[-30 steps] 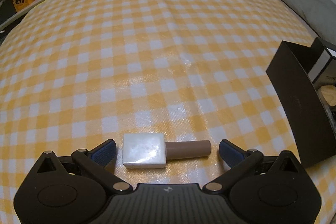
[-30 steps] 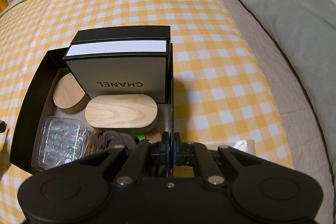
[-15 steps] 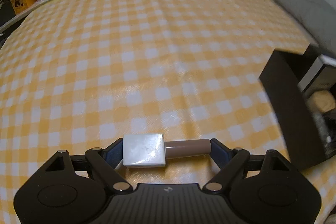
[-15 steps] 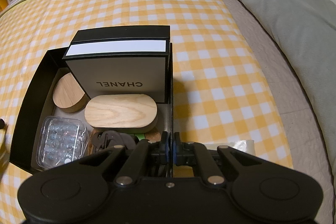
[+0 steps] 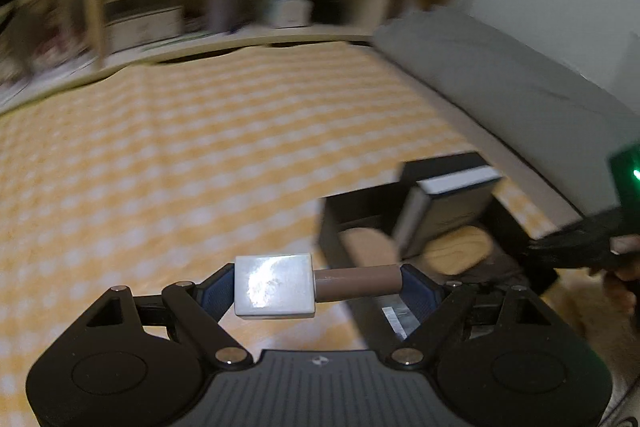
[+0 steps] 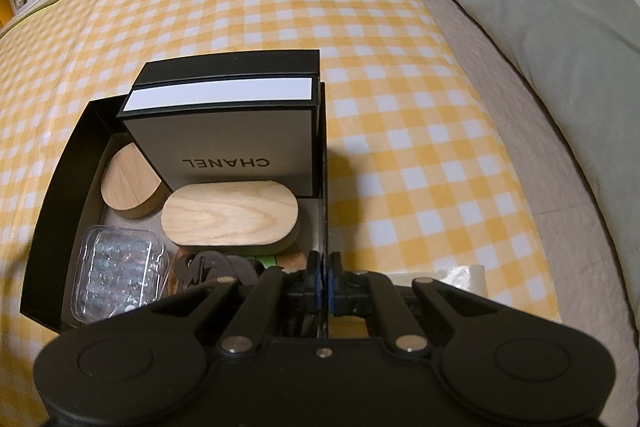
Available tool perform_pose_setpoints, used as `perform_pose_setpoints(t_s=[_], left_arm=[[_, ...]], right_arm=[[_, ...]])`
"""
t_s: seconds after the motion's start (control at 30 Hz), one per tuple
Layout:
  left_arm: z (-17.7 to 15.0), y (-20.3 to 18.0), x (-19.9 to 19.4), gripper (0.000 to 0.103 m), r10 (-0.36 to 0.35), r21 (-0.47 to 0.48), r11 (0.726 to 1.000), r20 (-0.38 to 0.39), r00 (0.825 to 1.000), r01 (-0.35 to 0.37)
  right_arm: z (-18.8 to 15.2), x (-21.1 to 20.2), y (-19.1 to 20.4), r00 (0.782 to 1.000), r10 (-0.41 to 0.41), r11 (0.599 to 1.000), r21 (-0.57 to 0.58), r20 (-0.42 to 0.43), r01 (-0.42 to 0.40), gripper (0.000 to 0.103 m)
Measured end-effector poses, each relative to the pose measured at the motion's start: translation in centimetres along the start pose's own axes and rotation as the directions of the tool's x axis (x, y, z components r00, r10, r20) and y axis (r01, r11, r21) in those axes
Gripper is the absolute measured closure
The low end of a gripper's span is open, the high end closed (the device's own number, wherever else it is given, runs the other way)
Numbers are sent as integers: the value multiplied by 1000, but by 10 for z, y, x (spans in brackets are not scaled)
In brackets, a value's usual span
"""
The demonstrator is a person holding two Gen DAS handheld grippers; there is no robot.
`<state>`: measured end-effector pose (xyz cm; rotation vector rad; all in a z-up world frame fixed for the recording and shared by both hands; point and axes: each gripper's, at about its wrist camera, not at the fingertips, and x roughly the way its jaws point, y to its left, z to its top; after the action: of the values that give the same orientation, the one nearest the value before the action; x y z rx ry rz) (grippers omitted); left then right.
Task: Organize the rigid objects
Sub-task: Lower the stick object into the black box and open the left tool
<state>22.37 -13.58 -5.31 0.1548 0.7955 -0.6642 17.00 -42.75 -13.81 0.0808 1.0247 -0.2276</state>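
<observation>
A small tool with a white block head point(image 5: 274, 285) and a brown cylinder handle point(image 5: 358, 283) hangs crosswise above the yellow checked cloth point(image 5: 160, 167). My left gripper point(image 5: 318, 287) is shut on it, one pad at each end. To its right lies the open black box point(image 5: 360, 199). My right gripper point(image 6: 324, 287) is shut on the near right wall of the black box point(image 6: 56, 195). Inside stand a white Chanel box point(image 6: 224, 139), two wooden oval pieces point(image 6: 230, 213), a clear plastic case point(image 6: 116, 273) and some dark items.
A grey cushion point(image 6: 540, 7) lies along the right side of the bed. Wooden shelves point(image 5: 240, 7) with boxes line the far edge. A white packet point(image 6: 460, 275) rests beside the box. In the left wrist view, a hand point(image 5: 624, 267) holds the other gripper.
My left gripper closed on the white-headed tool, lifted it off the cloth and swung right toward the black box. The right gripper has not moved.
</observation>
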Motion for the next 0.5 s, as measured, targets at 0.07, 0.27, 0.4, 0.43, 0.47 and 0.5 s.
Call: perform_pose_setpoints(t_s=[0.07, 0.27, 0.4, 0.43, 0.47, 0.5], left_arm=[[0, -15, 3, 18, -20, 58, 998, -4, 1000, 20], [8, -50, 35, 18, -45, 219, 974, -39, 998, 52], [11, -61, 62, 18, -21, 279, 959, -73, 997, 40], [12, -62, 68, 18, -11, 286, 958, -78, 997, 33], [14, -63, 73, 17, -3, 285, 958, -82, 997, 26], [15, -63, 77, 18, 0, 280, 960, -82, 997, 23]], right_arm=[[0, 0, 0, 1000, -1, 1000, -1, 0, 1, 99], [0, 0, 0, 1000, 0, 1000, -1, 0, 0, 99], [0, 0, 1, 1000, -1, 1000, 0, 0, 1, 99], [0, 0, 1, 1000, -1, 1000, -1, 0, 1, 99], [0, 0, 0, 1000, -1, 1000, -1, 1, 1, 99], [0, 0, 0, 1000, -1, 1000, 0, 1, 1, 99]])
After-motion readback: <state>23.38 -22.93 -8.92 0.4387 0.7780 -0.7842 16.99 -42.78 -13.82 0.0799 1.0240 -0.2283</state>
